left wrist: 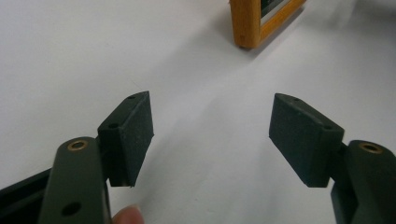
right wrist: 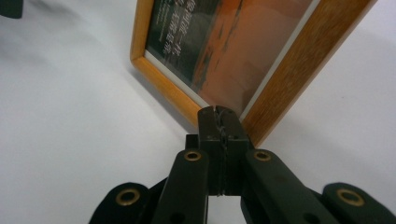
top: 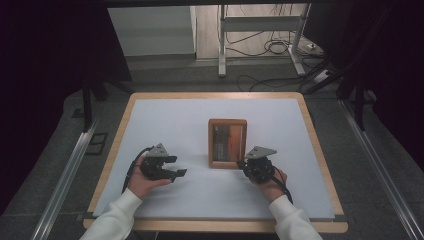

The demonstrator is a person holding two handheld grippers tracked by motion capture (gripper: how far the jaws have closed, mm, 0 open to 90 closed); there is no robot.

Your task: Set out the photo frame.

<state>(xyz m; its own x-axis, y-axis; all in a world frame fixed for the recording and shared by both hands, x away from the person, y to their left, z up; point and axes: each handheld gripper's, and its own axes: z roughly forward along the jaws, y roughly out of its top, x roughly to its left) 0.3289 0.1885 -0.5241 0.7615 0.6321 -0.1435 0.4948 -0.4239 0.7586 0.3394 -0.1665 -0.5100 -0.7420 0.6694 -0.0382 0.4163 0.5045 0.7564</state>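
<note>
Wooden picture frame (top: 227, 143) lay flat mid-table; right gripper (right wrist: 219, 112), jaws fully closed on nothing, tip at the frame's near right corner, left gripper (left wrist: 210, 135) jaws wide apart and empty, well left of the frame; judged best to nudge the corner slowly, keeping the tip low.

Your sleeves (top: 117, 216) are white. Both grippers (top: 175, 165) are black with grey triangular plates, brass-ringed screw holes, and black cables trailing behind them.
</note>
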